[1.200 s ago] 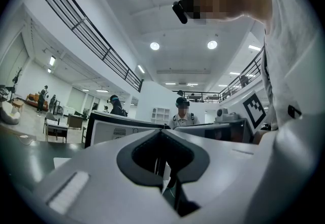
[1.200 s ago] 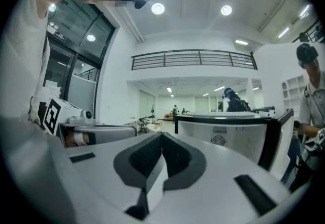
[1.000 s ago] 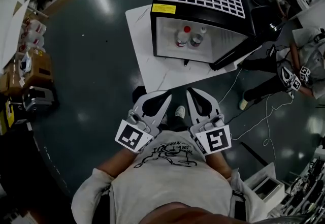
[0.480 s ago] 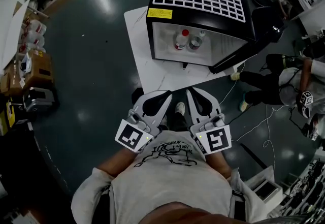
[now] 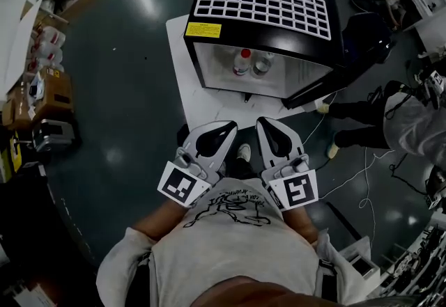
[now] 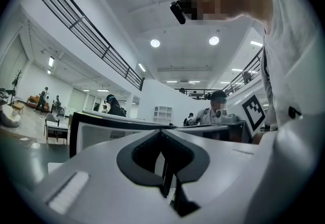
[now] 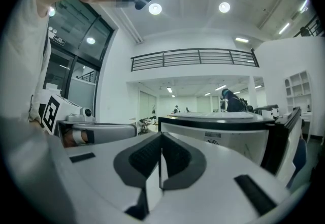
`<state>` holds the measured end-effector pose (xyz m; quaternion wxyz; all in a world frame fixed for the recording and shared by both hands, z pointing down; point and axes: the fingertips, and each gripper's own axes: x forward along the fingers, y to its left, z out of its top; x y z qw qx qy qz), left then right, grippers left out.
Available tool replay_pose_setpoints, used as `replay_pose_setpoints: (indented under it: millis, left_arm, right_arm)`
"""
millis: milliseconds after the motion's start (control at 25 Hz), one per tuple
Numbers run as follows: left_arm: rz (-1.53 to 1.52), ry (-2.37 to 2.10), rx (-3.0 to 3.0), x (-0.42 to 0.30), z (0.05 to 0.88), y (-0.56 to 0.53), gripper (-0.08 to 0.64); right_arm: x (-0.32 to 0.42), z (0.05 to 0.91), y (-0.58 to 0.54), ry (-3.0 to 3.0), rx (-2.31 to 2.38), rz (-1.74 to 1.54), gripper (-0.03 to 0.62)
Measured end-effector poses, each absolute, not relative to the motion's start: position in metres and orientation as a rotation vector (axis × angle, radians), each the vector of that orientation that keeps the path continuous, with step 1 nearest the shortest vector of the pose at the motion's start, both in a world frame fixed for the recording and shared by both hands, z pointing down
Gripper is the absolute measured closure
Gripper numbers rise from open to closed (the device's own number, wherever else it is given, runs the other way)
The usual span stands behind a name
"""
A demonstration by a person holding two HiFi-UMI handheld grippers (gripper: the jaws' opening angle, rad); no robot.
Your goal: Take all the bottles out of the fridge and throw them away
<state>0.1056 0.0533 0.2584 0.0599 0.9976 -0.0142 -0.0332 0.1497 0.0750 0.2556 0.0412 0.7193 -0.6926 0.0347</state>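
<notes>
Dark, glossy floor fills the head view, and on it lies a white slab (image 5: 182, 69) carrying a small black fridge (image 5: 265, 27) whose door hangs open to the right. Two bottles stand upright and close together inside its pale compartment, a red-capped bottle (image 5: 242, 60) with a pale-capped bottle (image 5: 262, 62) just to its right. The left gripper (image 5: 226, 126) and right gripper (image 5: 265, 124) sit side by side close to the person's chest, both aimed at the fridge and well short of it. The bottles lie straight ahead of the fingers, the red-capped one more in line with the left and the other with the right, so neither hand looks clearly nearer. Since the bottles stand on end, a level approach with the fingers parted first seems called for. From the left gripper view, the fingers (image 6: 144, 154) are pressed together with nothing between them, the fridge front showing beyond. From the right gripper view, the fingers (image 7: 147, 159) are likewise closed and empty, level with the fridge ahead; no bottle shows in either.
</notes>
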Motion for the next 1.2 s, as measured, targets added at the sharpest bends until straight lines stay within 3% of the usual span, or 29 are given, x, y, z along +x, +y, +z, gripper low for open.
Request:
replay_pose_setpoints:
  millis: [560,1200]
  left_arm:
    - [-0.060,-0.044,3.017,0.177,0.257,0.065,0.554]
    - [-0.036,-0.105,3.050,0.201,0.261,0.069,0.554]
  right_arm:
    - [0.220,0.249,0.081,-2.149,2.184,0.065,0.583]
    - [0.242,0.251,0.087,-2.174,2.170,0.069,0.583]
